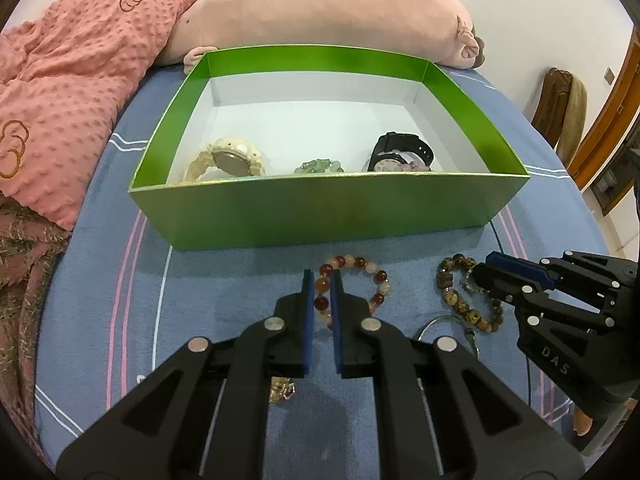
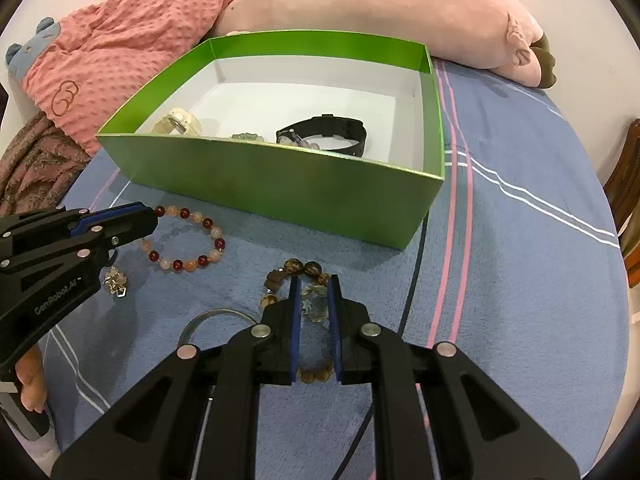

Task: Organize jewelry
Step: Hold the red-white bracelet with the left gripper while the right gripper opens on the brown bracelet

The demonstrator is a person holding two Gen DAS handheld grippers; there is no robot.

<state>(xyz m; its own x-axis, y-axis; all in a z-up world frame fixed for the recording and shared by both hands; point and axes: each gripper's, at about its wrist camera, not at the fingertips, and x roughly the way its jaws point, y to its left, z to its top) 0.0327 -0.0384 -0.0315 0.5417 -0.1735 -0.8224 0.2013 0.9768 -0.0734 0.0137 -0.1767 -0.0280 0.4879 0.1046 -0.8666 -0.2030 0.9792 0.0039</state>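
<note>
A green box (image 1: 320, 208) (image 2: 280, 192) on the blue bedspread holds a cream watch (image 1: 228, 158), a green bead bracelet (image 1: 319, 166) and a black watch (image 1: 400, 152) (image 2: 328, 134). My left gripper (image 1: 322, 280) (image 2: 154, 218) is closed on the left side of a red and peach bead bracelet (image 1: 360, 280) (image 2: 188, 240) lying in front of the box. My right gripper (image 2: 314, 286) (image 1: 478, 276) is closed on a clear crystal piece (image 2: 314, 304) inside a brown bead bracelet (image 1: 464, 300) (image 2: 296, 270).
A silver bangle (image 2: 212, 316) (image 1: 440, 324) and a small gold ornament (image 2: 116, 282) (image 1: 282, 388) lie on the bedspread near the grippers. A pink blanket (image 1: 68, 92) and a pink plush pillow (image 1: 320, 8) lie behind the box. A black cable (image 2: 416, 264) runs along the box's right side.
</note>
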